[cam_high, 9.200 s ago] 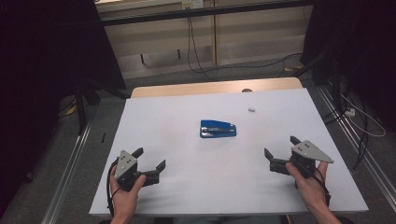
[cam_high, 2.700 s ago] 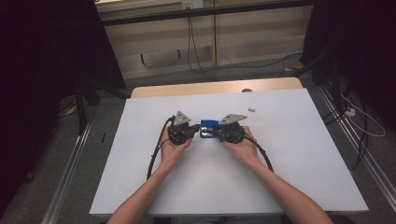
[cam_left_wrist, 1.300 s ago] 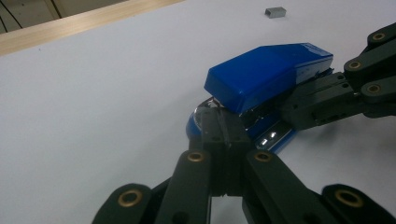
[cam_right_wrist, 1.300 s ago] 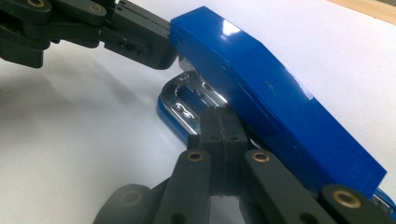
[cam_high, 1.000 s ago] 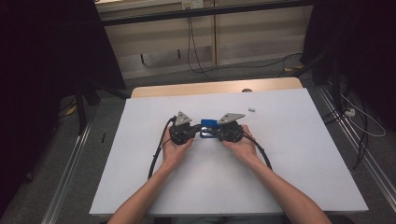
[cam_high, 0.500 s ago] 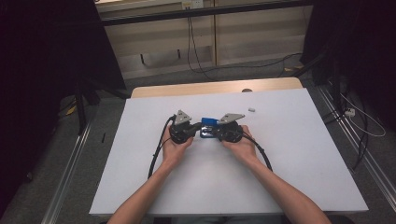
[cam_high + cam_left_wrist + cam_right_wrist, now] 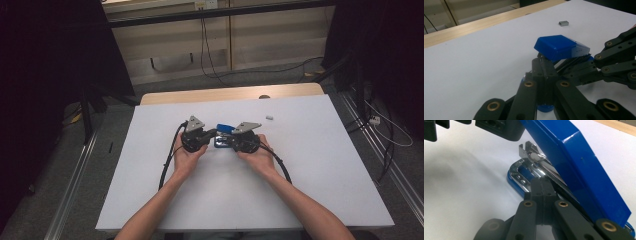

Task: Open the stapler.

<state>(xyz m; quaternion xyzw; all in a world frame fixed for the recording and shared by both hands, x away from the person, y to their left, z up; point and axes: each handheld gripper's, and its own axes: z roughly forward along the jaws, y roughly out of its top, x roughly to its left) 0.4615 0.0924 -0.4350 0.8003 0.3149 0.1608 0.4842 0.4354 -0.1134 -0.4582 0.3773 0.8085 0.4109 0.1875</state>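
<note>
No readable text, labels, brands, numbers — none legible anywhere.

surface: white table (image 7: 310, 165) | on it: blue stapler (image 7: 223, 136), opened; small staple block (image 7: 269, 118) well apart

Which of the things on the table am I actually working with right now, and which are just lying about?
In the job:
- blue stapler, cover hinged up
- left gripper, shut at the stapler
- right gripper, shut at the stapler

Lying about:
- small grey staple block, apart on the white table

Stapler (image 7: 223, 129) between both grippers, mid-table (image 7: 320, 170)
</note>
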